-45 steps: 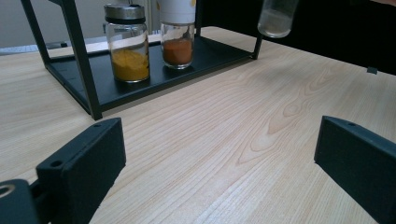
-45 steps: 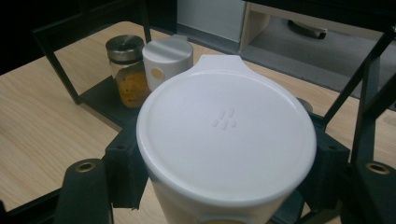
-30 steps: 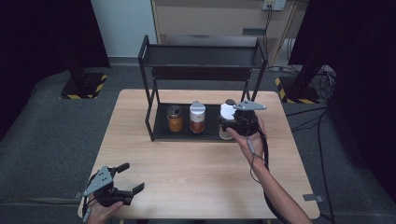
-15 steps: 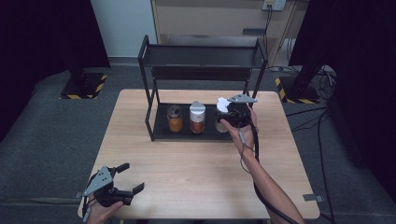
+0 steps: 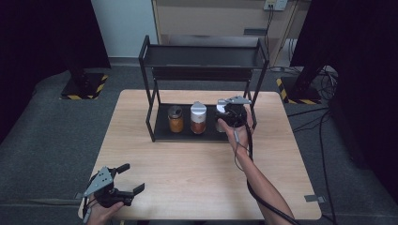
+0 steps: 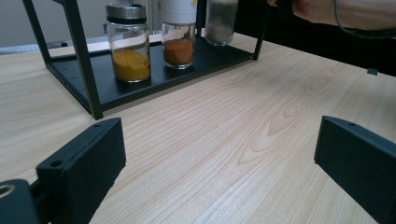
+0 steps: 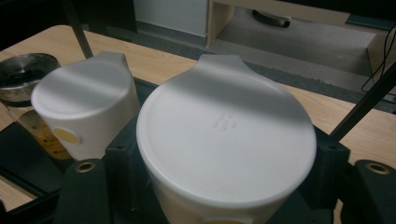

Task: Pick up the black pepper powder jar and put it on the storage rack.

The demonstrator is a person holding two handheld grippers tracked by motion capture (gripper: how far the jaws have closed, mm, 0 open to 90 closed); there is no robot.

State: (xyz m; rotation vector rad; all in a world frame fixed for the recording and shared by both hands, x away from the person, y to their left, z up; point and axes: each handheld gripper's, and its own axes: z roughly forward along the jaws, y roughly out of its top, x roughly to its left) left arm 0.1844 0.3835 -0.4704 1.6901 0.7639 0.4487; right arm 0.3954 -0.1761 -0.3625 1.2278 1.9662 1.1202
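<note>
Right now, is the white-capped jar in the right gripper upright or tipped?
Upright: the held jar stands straight on the rack shelf, with the right gripper clamped on its cap.

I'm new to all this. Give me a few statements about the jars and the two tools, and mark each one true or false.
1. The right tool is clamped on a white-lidded jar. True.
2. The left tool holds a jar. False: its jaws stand open over bare table.
3. Three jars are at the rack's bottom shelf. True.
4. The metal-lidded jar holds yellow powder. True.
5. The rack's top shelf is full of jars. False: nothing stands on it.
</note>
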